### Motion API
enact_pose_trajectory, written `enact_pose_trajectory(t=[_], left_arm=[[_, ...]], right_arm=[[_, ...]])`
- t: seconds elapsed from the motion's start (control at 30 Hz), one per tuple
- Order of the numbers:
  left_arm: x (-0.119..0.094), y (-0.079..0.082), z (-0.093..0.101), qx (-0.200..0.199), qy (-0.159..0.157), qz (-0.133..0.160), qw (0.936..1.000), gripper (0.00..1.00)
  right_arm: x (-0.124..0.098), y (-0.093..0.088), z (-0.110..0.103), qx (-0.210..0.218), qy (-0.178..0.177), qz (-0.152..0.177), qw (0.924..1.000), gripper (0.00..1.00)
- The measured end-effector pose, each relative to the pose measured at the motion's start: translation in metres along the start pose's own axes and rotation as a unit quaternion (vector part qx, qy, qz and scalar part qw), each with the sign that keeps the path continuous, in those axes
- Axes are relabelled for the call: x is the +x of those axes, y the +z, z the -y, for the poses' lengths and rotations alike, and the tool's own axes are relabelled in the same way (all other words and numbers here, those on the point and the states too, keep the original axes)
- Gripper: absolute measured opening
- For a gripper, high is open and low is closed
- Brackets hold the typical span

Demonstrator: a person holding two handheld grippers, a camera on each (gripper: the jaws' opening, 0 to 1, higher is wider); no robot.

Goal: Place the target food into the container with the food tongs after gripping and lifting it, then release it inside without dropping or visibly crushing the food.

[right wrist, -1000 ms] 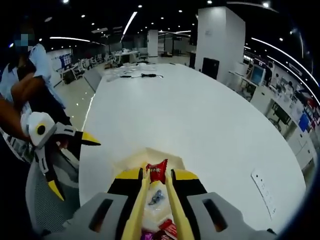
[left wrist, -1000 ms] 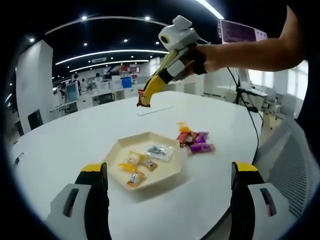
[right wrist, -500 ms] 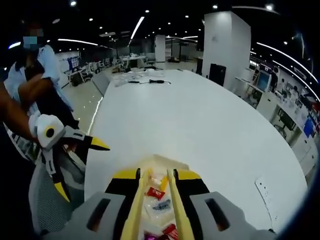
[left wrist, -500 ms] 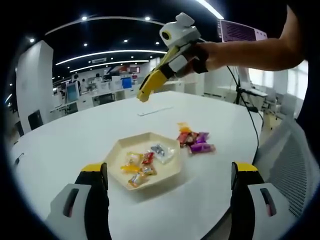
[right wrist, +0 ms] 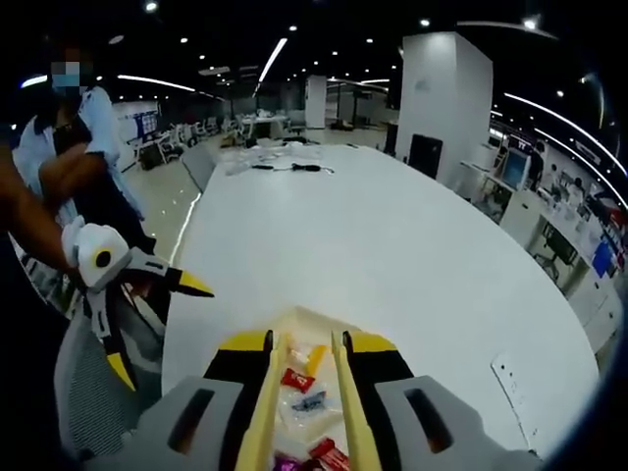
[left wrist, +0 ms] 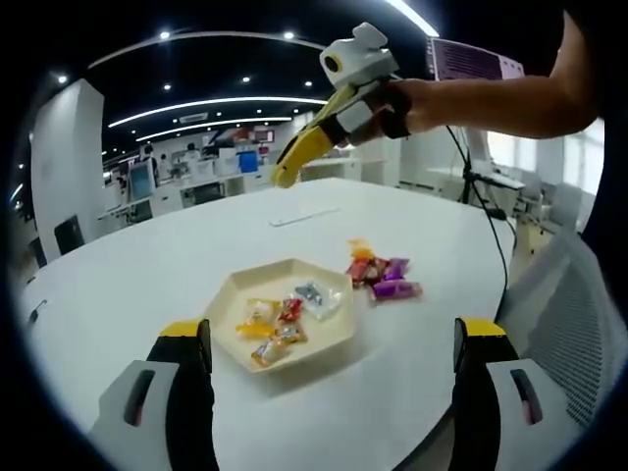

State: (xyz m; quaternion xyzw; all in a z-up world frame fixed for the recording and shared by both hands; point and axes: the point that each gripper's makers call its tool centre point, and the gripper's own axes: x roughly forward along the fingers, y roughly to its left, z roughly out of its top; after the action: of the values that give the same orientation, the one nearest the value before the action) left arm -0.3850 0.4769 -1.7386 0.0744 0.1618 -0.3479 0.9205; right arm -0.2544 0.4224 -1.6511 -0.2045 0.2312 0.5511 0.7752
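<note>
A cream hexagonal tray (left wrist: 339,339) sits on the white table and holds several wrapped candies, among them a red candy (left wrist: 289,309). From above, the tray (right wrist: 294,319) and the red candy (right wrist: 294,380) show between the arms of the yellow food tongs (right wrist: 267,392). My right gripper (right wrist: 307,343) holds the tongs between its jaws; their tips stand apart with nothing in them. It hovers high over the far side of the table as the right gripper (left wrist: 314,147). My left gripper (left wrist: 332,329) is wide open just short of the tray, also seen as the left gripper (right wrist: 157,329).
A small pile of wrapped candies (left wrist: 383,275) lies on the table right of the tray. A flat white strip (left wrist: 304,216) lies farther back. A mesh chair (left wrist: 569,324) stands at the table's right edge. A person (right wrist: 69,167) stands by the left side.
The red candy that the tongs held a second ago now lies in the tray. The tongs have spread apart and the right gripper has risen slightly. The left gripper stayed put.
</note>
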Motion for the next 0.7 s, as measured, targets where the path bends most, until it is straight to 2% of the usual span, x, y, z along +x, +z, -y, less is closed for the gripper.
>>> enact_pose_trajectory(t=[0.37, 0.7], left_arm=[[0.001, 0.0, 0.002, -0.003, -0.003, -0.002, 1.0, 0.99], [0.001, 0.0, 0.002, -0.003, -0.004, -0.002, 1.0, 0.99]], right_arm=[[-0.016, -0.012, 0.015, 0.007, -0.015, 0.002, 0.9999, 0.28], [-0.028, -0.031, 0.031, 0.026, -0.041, -0.008, 0.9988, 0.29]])
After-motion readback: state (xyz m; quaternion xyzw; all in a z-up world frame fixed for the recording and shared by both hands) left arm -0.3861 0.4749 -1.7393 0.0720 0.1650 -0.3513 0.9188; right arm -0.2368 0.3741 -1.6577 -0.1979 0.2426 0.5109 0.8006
